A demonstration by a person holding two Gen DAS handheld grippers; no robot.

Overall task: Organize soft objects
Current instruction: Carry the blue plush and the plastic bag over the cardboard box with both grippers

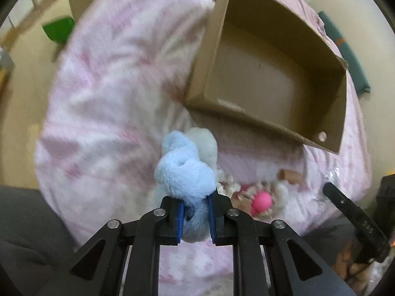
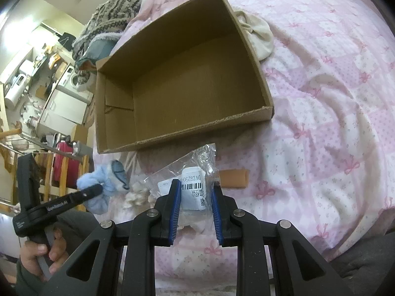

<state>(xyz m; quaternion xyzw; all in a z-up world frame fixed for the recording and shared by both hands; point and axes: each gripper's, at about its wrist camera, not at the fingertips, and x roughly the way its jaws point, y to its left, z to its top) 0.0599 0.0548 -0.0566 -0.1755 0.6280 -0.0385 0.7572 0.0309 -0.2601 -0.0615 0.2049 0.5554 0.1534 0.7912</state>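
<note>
My left gripper [image 1: 195,199] is shut on a light blue plush toy [image 1: 185,170], which hangs just above the pink bedspread [image 1: 111,86]. An open cardboard box [image 1: 214,49] lies beyond it to the right, with nothing visible inside. In the right wrist view my right gripper [image 2: 195,185] is shut on a clear plastic bag [image 2: 197,165] with a barcode label, in front of the same box [image 2: 187,133]. The blue plush toy [image 2: 108,180] and the left gripper's fingertip [image 2: 97,188] show at the left of that view.
A pink ball toy [image 1: 261,199] with rope ends, a tan tube [image 2: 234,177] and a white fluffy piece [image 2: 138,194] lie on the bed near the box. A cream pouch [image 2: 259,34] rests against the box's far side. Clothes are piled behind it. A hand [image 2: 42,251] grips the left tool.
</note>
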